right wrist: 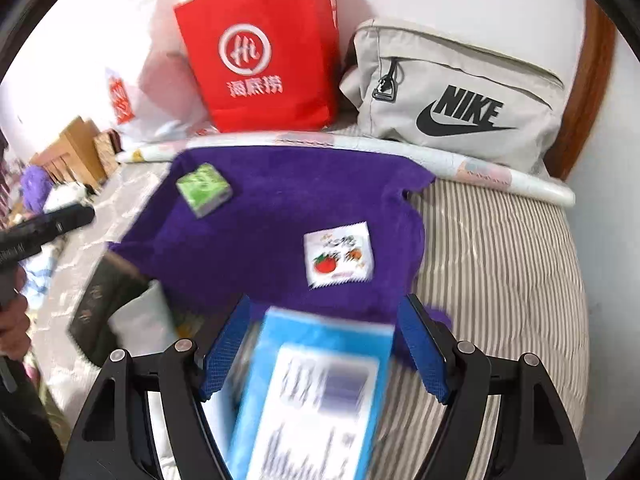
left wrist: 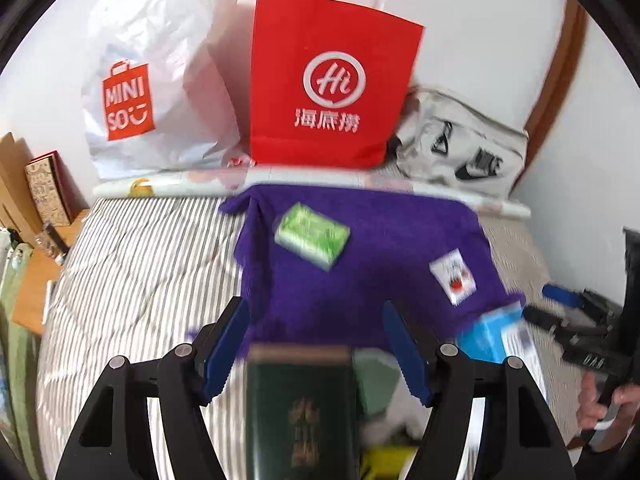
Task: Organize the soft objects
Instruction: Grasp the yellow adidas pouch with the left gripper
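A purple towel (left wrist: 360,248) (right wrist: 280,216) lies spread on the striped bed. On it sit a green packet (left wrist: 312,236) (right wrist: 204,189) and a white sachet with a tomato picture (left wrist: 454,276) (right wrist: 339,255). My left gripper (left wrist: 316,344) is open, with a dark green booklet (left wrist: 302,412) between its blue fingers, not clamped. My right gripper (right wrist: 324,340) is open, with a light blue box (right wrist: 308,396) lying between its fingers. The blue box (left wrist: 492,336) and the right gripper (left wrist: 576,312) also show at the right of the left wrist view. The booklet (right wrist: 104,300) shows at the left of the right wrist view.
A red paper bag (left wrist: 328,84) (right wrist: 264,52), a white Miniso bag (left wrist: 160,80) and a grey Nike bag (left wrist: 460,148) (right wrist: 452,92) stand against the wall behind the towel. A rolled white mat (right wrist: 360,144) lies along the bed's far edge. Wooden furniture (left wrist: 28,208) stands left.
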A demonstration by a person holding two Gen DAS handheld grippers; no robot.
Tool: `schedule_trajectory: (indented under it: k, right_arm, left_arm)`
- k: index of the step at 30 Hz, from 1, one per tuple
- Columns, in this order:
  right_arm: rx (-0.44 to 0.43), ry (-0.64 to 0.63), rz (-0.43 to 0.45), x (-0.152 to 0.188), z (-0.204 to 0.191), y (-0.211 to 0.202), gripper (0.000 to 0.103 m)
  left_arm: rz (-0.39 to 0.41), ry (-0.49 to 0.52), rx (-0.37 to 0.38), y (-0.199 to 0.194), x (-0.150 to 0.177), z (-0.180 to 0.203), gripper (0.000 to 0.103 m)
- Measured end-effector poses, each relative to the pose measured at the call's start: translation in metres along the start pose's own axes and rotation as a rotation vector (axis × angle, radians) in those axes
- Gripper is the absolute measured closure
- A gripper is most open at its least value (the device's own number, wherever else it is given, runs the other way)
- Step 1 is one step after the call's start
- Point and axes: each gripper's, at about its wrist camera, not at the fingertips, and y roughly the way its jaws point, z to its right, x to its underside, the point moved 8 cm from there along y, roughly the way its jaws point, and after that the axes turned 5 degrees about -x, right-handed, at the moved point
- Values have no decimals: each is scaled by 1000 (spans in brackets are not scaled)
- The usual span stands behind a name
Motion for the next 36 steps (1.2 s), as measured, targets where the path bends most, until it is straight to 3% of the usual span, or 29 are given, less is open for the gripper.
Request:
schedule_trajectory:
  k: [8,12,15,17,20,23,29,36]
  right_arm:
    - [-26,13,22,52,-30,-34,27]
    - [-33,15,35,79,-42,-46,27]
    - [-55,23,43,100,-50,-55,27]
    - [-54,32,41,110,-51,-59,27]
    - [-57,45,43,127,-52,-64,27]
    - [-64,55,38,142,-53,-66,27]
    - [-70,34,25,167,-60,-59,27]
    - [-83,14,-18,178,-71,-39,27]
  left_arm:
    - [-22,42,27,-40,67,13,35]
    - [-58,70,82,-44,105,21,35]
    - [-97,90,113,-41,132,27,22]
    - [-96,125,114,-39,145,32,22]
    - [-92,174,87,-34,158,39,22]
    - [-107,217,134,-26,169,52,21]
    - [-115,274,124,-3,183,62,21]
    - [-116,304,65,15,183,67,23]
